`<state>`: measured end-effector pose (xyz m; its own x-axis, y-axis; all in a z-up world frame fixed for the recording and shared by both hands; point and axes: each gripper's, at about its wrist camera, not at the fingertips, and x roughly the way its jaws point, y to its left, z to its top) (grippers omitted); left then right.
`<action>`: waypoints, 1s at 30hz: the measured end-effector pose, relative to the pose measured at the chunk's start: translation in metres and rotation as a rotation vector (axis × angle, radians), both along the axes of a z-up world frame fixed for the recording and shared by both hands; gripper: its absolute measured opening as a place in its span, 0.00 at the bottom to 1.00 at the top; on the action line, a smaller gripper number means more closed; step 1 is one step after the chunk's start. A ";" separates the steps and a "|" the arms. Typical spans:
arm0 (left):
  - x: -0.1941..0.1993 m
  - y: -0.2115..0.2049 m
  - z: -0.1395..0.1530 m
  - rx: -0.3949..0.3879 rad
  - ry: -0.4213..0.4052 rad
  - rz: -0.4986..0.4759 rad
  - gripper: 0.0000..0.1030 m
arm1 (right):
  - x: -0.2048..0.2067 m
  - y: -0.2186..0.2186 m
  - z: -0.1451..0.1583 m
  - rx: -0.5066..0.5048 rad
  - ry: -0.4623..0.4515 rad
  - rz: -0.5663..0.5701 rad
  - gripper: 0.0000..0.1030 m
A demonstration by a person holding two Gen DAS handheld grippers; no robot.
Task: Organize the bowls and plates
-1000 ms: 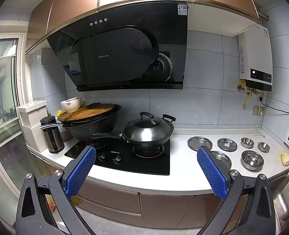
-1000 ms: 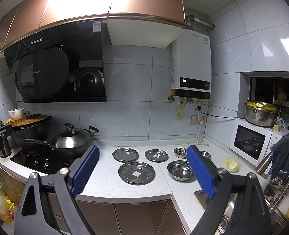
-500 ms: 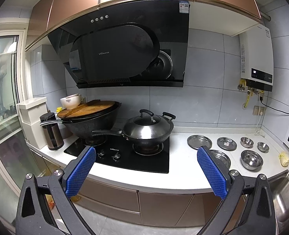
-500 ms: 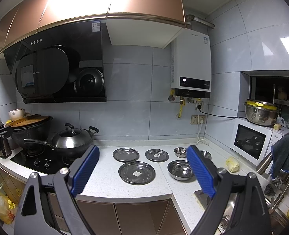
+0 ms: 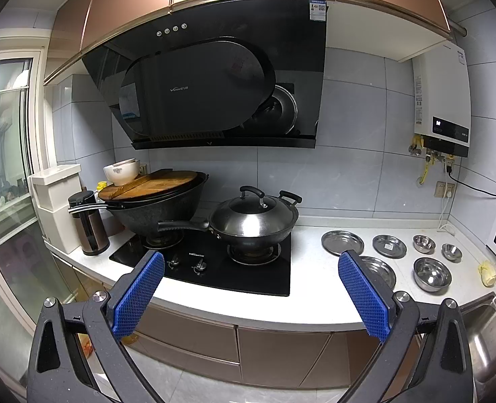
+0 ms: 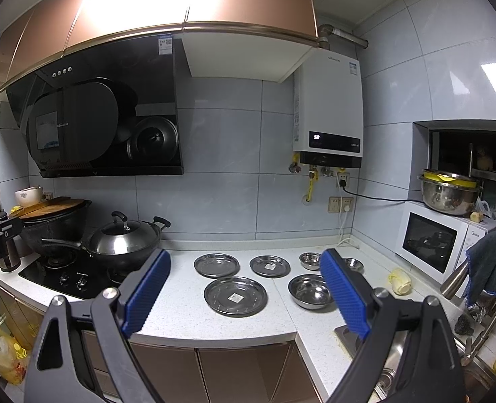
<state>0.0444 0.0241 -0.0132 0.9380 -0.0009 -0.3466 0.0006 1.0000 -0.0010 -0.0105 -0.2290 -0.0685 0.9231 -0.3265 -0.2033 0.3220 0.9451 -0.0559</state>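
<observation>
Three steel plates lie on the white counter [image 6: 180,302]: a large plate [image 6: 235,296] in front, two smaller plates [image 6: 216,265] [image 6: 269,266] behind. Three steel bowls stand to their right: a large bowl [image 6: 306,290], a small bowl [image 6: 310,259], and another small bowl [image 6: 354,263] partly hidden by my finger. In the left wrist view the plates [image 5: 342,242] [image 5: 389,245] and bowls [image 5: 432,273] sit at the right. My left gripper [image 5: 249,297] and right gripper [image 6: 246,297] are both open, empty, held in front of the counter edge.
A black stove [image 5: 214,265] holds a lidded wok [image 5: 253,221] and a large black wok [image 5: 157,205] with a wooden board. A microwave [image 6: 439,238] and a sink [image 6: 392,352] with a tap are at the right. A yellow object [image 6: 399,280] lies beside the bowls.
The left wrist view has drifted slightly, with the counter sitting a little higher in frame. The right wrist view is nearly unchanged. Both grippers stay open.
</observation>
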 end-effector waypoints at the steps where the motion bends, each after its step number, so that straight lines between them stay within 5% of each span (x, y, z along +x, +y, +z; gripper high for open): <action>1: 0.001 0.001 0.000 -0.001 -0.001 -0.001 0.99 | 0.001 0.000 0.000 0.000 -0.001 -0.001 0.89; 30: 0.084 -0.006 -0.004 -0.001 -0.009 -0.029 0.99 | 0.084 0.015 -0.004 -0.034 -0.010 0.004 0.89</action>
